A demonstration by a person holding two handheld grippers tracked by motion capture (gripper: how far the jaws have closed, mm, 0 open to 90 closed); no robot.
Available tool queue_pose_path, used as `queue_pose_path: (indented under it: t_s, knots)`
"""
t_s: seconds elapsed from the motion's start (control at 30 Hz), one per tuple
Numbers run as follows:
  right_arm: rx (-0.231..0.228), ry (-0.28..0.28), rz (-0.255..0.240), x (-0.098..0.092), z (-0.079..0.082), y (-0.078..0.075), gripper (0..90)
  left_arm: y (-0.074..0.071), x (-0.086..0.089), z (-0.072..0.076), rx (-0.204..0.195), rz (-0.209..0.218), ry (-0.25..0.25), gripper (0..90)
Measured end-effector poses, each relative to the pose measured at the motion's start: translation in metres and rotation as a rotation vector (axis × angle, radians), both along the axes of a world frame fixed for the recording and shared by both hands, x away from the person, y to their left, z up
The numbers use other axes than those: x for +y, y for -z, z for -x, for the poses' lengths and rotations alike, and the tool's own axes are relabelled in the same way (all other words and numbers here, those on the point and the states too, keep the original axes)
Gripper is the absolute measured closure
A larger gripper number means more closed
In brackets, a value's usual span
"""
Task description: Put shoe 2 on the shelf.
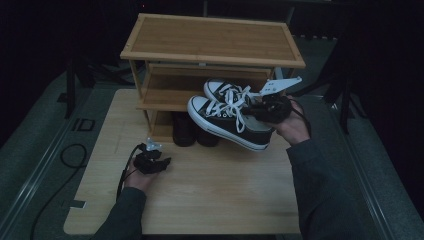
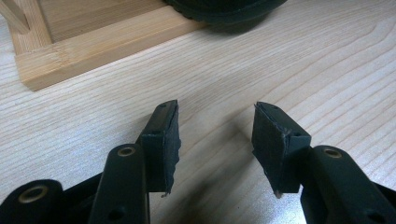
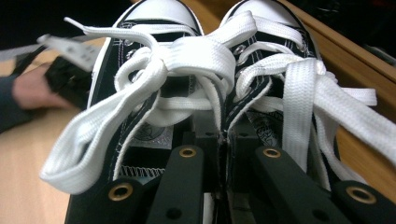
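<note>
Clearly the work in hand is getting a pair of sneakers (image 1: 227, 117) onto the shoe rack (image 1: 210, 42). In the high view the right gripper (image 1: 264, 109) carries both black-and-white shoes together, off the tabletop (image 1: 210, 200), toes pointing toward the rack's middle shelf (image 1: 165, 95). The shoes hang just in front of that shelf, tilted, with the heels lower than the toes; whether the far toe already touches the shelf edge cannot be told.

In the right gripper view the fingers (image 3: 187, 184) are pressed close together, pinching the two inner collars of the shoes side by side, with the white laces (image 3: 187, 60) draped loosely over and around them. The grip takes in both shoes at once, so the pick-up looks done and the carry is nearly over.

The left gripper (image 1: 159, 161) rests low over the tabletop near the rack's front left corner. In its own view its fingers (image 2: 163, 140) stand well apart with nothing between them, bare wood grain showing through the gap, and the rack's bottom rail (image 2: 93, 46) lies ahead.

A dark pair of shoes (image 1: 195, 131) already stands at the bottom of the rack, below the sneakers.

What seems left: ease the sneakers farther in over the middle shelf, level them, set the soles down and release. The dangling laces could catch on the shelf edge, and since one pinch holds two shoes, either one might slip as it is lowered.
</note>
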State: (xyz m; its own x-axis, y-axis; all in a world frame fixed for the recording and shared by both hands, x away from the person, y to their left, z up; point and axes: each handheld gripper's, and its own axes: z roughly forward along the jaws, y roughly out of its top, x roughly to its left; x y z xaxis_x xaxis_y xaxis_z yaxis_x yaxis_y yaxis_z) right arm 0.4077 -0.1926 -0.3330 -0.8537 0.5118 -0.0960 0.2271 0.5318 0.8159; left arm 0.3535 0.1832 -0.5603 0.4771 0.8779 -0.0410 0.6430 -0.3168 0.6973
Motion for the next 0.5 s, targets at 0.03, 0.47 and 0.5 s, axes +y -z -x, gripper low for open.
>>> queue_pose_path:
  t_s: [0.03,0.47,0.5]
  knots:
    - [-0.001,0.028,-0.001,0.003,-0.002,0.000,85.9,0.000,0.000,0.000,0.000,0.000,0.000,51.4]
    - [-0.046,0.184,0.025,0.020,-0.012,-0.002,85.8,0.000,0.000,0.000,-0.001,0.000,-0.002,51.4]
    - [-0.048,0.196,0.025,0.022,-0.012,-0.002,85.8,0.000,0.000,0.000,0.000,-0.001,-0.001,51.4]
